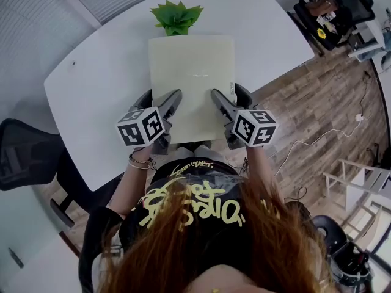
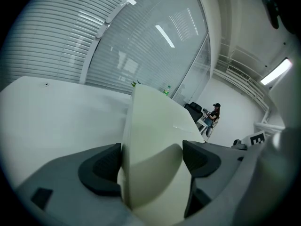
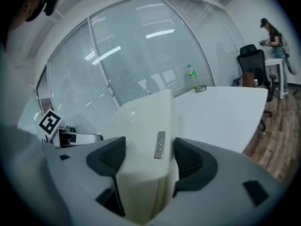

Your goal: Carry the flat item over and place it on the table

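**Flat item gripped at both near corners over a white surface.** A flat cream-coloured item (image 1: 192, 78) is held by its near end in two hand-held grippers above a white surface (image 1: 98, 84), as seen in the head view. The left hand-held gripper (image 1: 162, 97) is clamped on the item's near left corner and the right hand-held gripper (image 1: 227, 94) on its near right corner. Each is topped by a cube with square markers.

In the left gripper view, the dark pads (image 2: 101, 166) are seen pressed against the item's two faces, and the gap between the jaws is filled by the item. The same grip is shown in the right gripper view, where a small silver strip (image 3: 160, 144) is visible on the item's edge between the pads.

The item is stretched lengthwise away from the person, with its near end overhanging the surface's edge. Whether it touches the surface cannot be told. A green plant (image 1: 176, 16) is seen just beyond the item's far edge. A green bottle (image 3: 191, 76) is seen standing near the surface's far edge. A black chair (image 1: 24, 154) is placed to the left, and wooden floor (image 1: 330, 102) is seen to the right.
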A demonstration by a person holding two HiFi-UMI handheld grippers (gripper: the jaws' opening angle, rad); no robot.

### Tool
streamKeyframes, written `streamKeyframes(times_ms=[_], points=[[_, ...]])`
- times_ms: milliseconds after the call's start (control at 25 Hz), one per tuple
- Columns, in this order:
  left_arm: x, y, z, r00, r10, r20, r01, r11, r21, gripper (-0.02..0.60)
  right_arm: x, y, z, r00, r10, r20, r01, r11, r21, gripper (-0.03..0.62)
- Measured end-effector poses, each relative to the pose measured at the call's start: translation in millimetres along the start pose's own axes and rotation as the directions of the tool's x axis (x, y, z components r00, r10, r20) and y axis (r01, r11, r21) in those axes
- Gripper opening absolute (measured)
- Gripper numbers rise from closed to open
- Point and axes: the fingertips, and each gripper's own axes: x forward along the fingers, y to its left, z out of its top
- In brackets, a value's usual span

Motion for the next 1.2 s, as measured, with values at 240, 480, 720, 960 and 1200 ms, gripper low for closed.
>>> streamKeyframes(times_ms=[240,480,720,960,1200], points=[[-0.8,6.1,-6.7,1.0,0.018,-0.022,-0.019,1.0,-0.022,0.406,3.2,0.8,-7.0,1.0,0.003,-0.022,-0.003,1.0,0.008,0.333],[3.4,13.5,-11.3,0.999,0.026,-0.041,-0.028,0.999,-0.046,0.407,7.7,0.1,-11.4,0.999,0.002,-0.043,-0.001,1.0,0.009,0.333],[9.7,16.8,-16.9,0.997,0.026,-0.07,-0.031,0.997,-0.07,0.405,13.4,-2.8,-16.6,0.998,0.001,-0.06,0.0,1.0,0.015,0.333],[13.7,20.2,-18.7,0.995,0.043,-0.095,-0.05,0.996,-0.069,0.405,19.4,-5.8,-20.1,0.996,-0.005,-0.085,0.007,1.0,0.022,0.333],[16.4,22.2,-20.2,0.991,0.057,-0.125,-0.066,0.996,-0.067,0.405,23.0,-7.2,-22.3,0.993,-0.016,-0.116,0.019,0.999,0.026,0.333]])
